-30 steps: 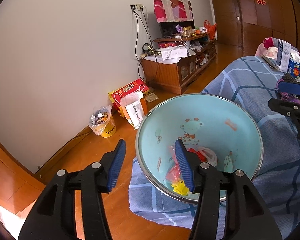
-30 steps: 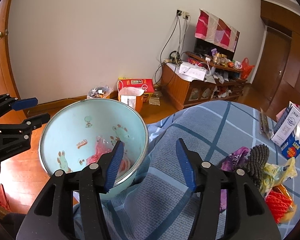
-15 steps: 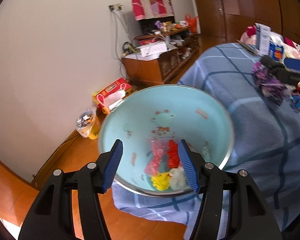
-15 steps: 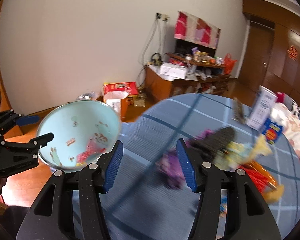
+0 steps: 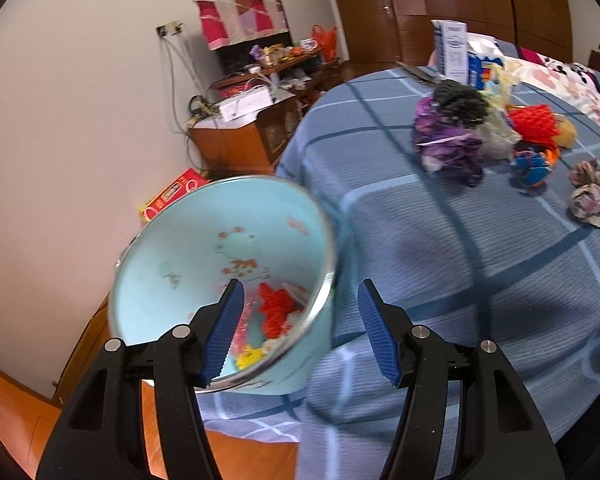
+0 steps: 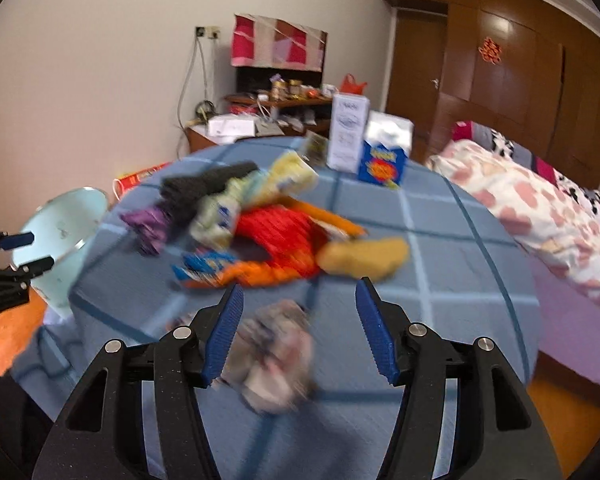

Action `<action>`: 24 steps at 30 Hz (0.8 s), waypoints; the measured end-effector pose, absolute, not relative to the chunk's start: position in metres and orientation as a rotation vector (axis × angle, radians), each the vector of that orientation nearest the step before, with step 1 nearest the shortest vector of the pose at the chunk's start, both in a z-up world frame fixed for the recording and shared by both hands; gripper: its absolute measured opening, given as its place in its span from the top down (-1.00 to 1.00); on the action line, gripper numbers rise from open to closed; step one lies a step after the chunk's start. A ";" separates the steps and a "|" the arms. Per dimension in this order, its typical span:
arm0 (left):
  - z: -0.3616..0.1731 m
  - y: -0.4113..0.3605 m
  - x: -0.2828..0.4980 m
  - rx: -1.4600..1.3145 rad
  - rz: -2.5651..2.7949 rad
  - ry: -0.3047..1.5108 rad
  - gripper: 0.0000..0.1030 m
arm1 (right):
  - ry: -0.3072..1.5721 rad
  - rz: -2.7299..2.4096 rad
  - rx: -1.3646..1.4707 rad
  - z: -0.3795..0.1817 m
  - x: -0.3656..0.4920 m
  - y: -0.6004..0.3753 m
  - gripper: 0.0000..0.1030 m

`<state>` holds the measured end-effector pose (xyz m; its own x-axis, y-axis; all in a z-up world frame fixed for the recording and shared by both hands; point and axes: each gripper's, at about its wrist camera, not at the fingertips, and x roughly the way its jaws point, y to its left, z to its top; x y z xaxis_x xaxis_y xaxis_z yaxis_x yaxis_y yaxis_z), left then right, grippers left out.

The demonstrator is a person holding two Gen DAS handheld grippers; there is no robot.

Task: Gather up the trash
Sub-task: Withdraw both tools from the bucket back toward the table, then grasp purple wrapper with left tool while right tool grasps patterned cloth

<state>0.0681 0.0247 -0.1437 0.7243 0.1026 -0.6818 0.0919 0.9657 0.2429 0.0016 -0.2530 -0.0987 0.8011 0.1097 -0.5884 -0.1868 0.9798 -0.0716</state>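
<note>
A light blue basin (image 5: 204,248) stands at the edge of the blue checked bed cover (image 5: 440,240), with red and yellow scraps (image 5: 274,312) inside. My left gripper (image 5: 300,332) is open and empty, over the basin's near rim. My right gripper (image 6: 299,330) is open and empty, just above a crumpled greyish wrapper (image 6: 272,360) that lies between its fingers. A pile of trash (image 6: 276,236), purple, black, red, orange and yellow, lies beyond it; it also shows in the left wrist view (image 5: 484,136). The basin shows at far left in the right wrist view (image 6: 60,224).
A white carton (image 6: 348,134) and a blue box (image 6: 384,160) stand at the far side of the cover. A floral quilt (image 6: 540,216) lies to the right. A wooden cabinet (image 5: 252,128) stands by the wall, with a red box (image 5: 172,192) on the floor.
Both views have swung right toward the trash pile. My right gripper has moved from beside the basin to over the crumpled wrapper. The basin now sits left of my left gripper.
</note>
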 end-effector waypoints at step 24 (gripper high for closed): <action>-0.129 -0.014 0.085 0.266 -0.046 0.731 -0.17 | 0.693 0.330 -0.060 -0.128 -0.005 -0.252 0.85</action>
